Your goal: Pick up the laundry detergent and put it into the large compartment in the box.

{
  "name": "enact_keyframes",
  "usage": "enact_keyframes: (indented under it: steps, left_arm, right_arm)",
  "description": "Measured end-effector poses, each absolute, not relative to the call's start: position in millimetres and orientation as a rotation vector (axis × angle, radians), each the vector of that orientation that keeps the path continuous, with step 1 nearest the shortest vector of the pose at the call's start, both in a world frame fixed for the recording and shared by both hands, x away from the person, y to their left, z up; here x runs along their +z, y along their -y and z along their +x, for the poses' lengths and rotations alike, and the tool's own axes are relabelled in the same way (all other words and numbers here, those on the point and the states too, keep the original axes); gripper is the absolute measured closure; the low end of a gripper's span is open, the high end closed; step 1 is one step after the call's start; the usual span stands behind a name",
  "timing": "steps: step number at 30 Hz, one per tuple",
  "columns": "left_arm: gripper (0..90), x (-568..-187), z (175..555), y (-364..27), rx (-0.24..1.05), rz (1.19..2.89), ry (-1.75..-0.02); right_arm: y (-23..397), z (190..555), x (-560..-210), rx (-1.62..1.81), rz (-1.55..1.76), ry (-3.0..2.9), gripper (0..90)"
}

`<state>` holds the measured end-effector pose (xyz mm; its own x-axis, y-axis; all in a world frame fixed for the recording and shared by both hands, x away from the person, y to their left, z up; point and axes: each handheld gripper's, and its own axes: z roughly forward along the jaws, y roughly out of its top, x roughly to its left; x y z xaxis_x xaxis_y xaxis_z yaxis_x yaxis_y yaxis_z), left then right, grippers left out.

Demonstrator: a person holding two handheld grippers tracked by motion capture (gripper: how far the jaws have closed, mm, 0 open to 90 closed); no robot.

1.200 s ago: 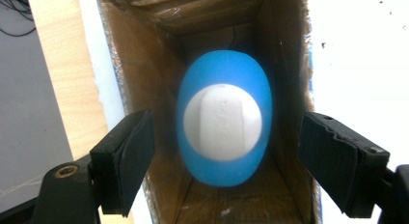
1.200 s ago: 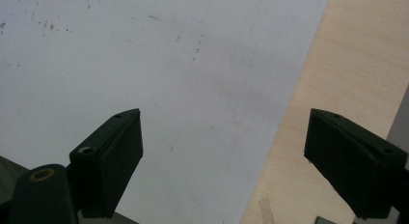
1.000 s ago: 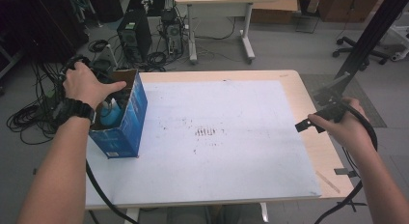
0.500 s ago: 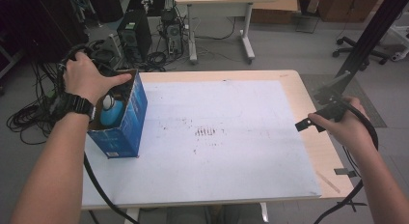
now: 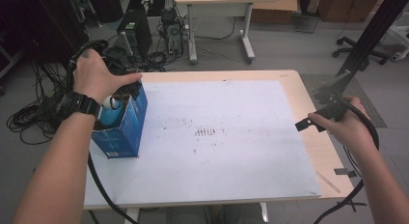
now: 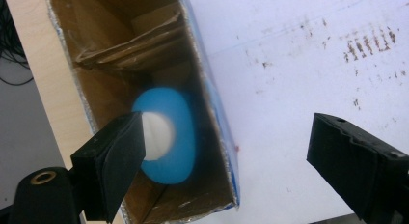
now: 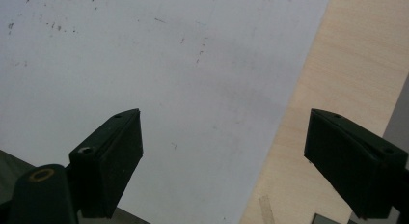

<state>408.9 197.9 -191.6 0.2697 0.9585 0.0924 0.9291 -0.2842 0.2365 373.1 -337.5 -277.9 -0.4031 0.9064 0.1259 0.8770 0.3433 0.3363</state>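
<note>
A blue cardboard box [image 5: 120, 132] stands open-topped at the left edge of the white sheet [image 5: 226, 151]. Inside it lies a blue rounded object with a white centre [image 5: 111, 111]. A person's left hand holds my left gripper [image 5: 128, 90] over the box's top. In the left gripper view this gripper [image 6: 226, 137] is open and straddles the box's blue wall [image 6: 214, 108]. One jaw is over the blue object [image 6: 173, 137], the other over the sheet. My right gripper [image 5: 308, 123] is open and empty at the table's right edge, above the sheet [image 7: 144, 64] and bare wood [image 7: 347, 64].
The wooden table [image 5: 328, 156] shows past the sheet on the right, with a dark piece of tape [image 5: 347, 172]. Cables [image 5: 29, 118] and computer towers [image 5: 137, 28] sit on the floor at far left. A desk [image 5: 222, 2] stands behind, and a black slanted post [image 5: 371, 35] at far right.
The left hand and its gripper have shifted slightly over the box's top. The right gripper has stayed nearly where it was.
</note>
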Motion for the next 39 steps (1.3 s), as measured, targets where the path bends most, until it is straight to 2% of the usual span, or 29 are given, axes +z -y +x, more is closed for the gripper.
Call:
enact_keyframes:
  steps: [39]
  left_arm:
    - [13.1, -218.8, 408.9, -115.4, 0.289, 2.561, -1.547]
  right_arm:
    - [339.3, 368.1, -276.8, 0.543, 1.658, -2.516, 13.3]
